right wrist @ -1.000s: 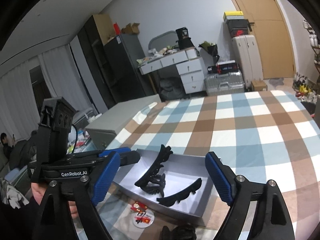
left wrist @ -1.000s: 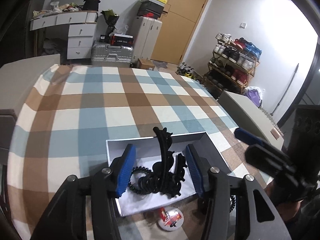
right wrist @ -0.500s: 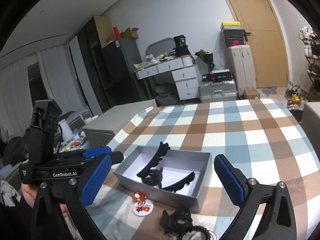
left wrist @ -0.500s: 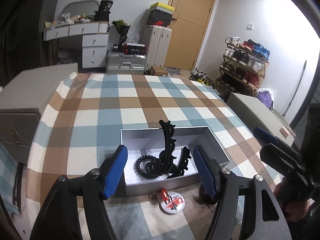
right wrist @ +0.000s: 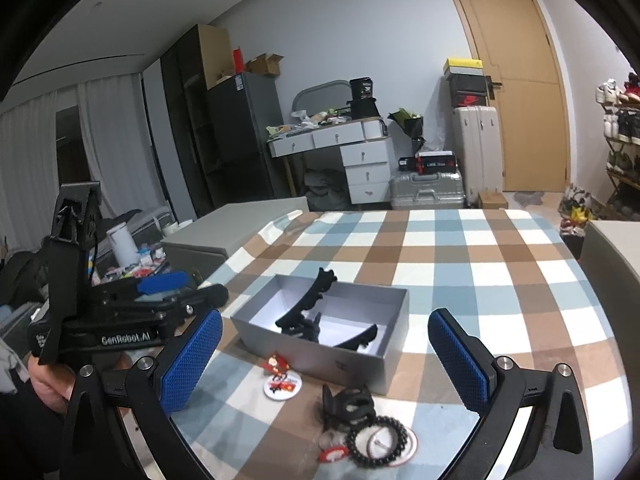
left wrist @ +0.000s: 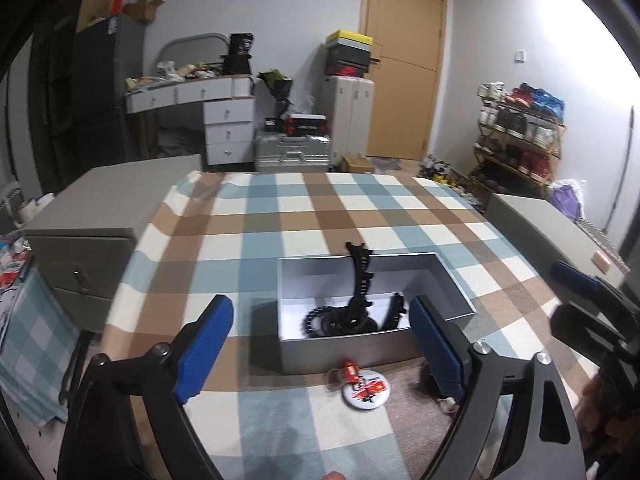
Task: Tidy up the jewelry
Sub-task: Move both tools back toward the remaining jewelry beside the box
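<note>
The left gripper (left wrist: 320, 344) has its jaws spreading apart with nothing between the blue pads; it tips downward toward the near wall of the grey box (left wrist: 344, 346), short of it. The right gripper (right wrist: 324, 356) stands wide open and empty, angled down a little less steeply, its pads framing the same box from the other side. A hand (right wrist: 48, 384) grips the left tool's handle low at the edge of the right wrist view.

Inside the box a long black hair clip (left wrist: 360, 280) leans upright, its long axis rising from the floor to poke above the far wall. At its foot lies a black coil hair tie (left wrist: 316, 320), and a second curved black clip (right wrist: 356, 338) rests flat, pointing toward the box's right wall.

On the checked tablecloth (left wrist: 280, 216) just before the box sits a round white badge (left wrist: 366, 394) with red print. Nearer the right gripper lie a black claw clip (right wrist: 348, 404), another coil hair tie (right wrist: 378, 440) and a further badge (right wrist: 408, 446) under it
</note>
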Tool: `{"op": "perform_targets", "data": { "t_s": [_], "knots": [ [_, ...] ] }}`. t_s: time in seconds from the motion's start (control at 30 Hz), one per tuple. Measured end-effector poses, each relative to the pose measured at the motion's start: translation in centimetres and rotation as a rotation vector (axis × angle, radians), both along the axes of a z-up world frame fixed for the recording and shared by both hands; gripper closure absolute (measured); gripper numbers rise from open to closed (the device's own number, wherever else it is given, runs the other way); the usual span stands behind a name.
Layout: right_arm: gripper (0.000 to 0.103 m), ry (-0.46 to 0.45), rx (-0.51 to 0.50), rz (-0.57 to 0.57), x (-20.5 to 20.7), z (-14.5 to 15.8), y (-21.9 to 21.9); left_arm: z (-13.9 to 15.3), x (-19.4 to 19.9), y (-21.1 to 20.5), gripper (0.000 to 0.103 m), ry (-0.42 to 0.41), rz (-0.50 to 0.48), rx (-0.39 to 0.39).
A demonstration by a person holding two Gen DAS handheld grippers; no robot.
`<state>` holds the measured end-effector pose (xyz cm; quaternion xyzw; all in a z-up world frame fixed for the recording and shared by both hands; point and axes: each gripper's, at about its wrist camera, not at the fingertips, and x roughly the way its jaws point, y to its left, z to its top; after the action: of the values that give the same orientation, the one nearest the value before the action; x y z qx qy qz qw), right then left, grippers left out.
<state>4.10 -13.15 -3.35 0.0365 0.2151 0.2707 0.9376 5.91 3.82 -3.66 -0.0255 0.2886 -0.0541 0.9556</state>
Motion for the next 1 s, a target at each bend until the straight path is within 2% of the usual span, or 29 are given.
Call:
{"op": "perform_targets", "data": {
  "t_s": [0.07,0.23,0.37,0.57,0.7,1.0],
  "knots": [
    [0.000,0.004,-0.010,-0.005,-0.3,-0.3,-0.2,-0.2,-0.3,0.3,0.006,-0.008,0.026,0.003],
    [0.000,0.044,-0.013,-0.012,-0.9,-1.9,-0.9,-1.2,-1.3,0.9,0.002,-0.011,0.053,-0.013],
    [0.000,0.090,-0.027,-0.014,-1.1,-3.7,-1.2,-2.9,-1.9,0.6,0.002,-0.002,0.036,0.041],
    [0.000,0.167,-0.028,-0.001,-0.8,-5.9,-1.1,-5.0,-2.5,1.1,0.002,0.069,0.039,0.034],
    [0.000,0.223,-0.013,0.030,0.4,-6.8,-0.6,-5.8,-3.2,0.8,0.001,0.074,0.042,0.075],
    [0.000,0.310,0.015,0.029,2.9,-7.8,0.4,-6.6,-3.2,1.3,0.002,0.120,0.043,0.049]
  ]
}}
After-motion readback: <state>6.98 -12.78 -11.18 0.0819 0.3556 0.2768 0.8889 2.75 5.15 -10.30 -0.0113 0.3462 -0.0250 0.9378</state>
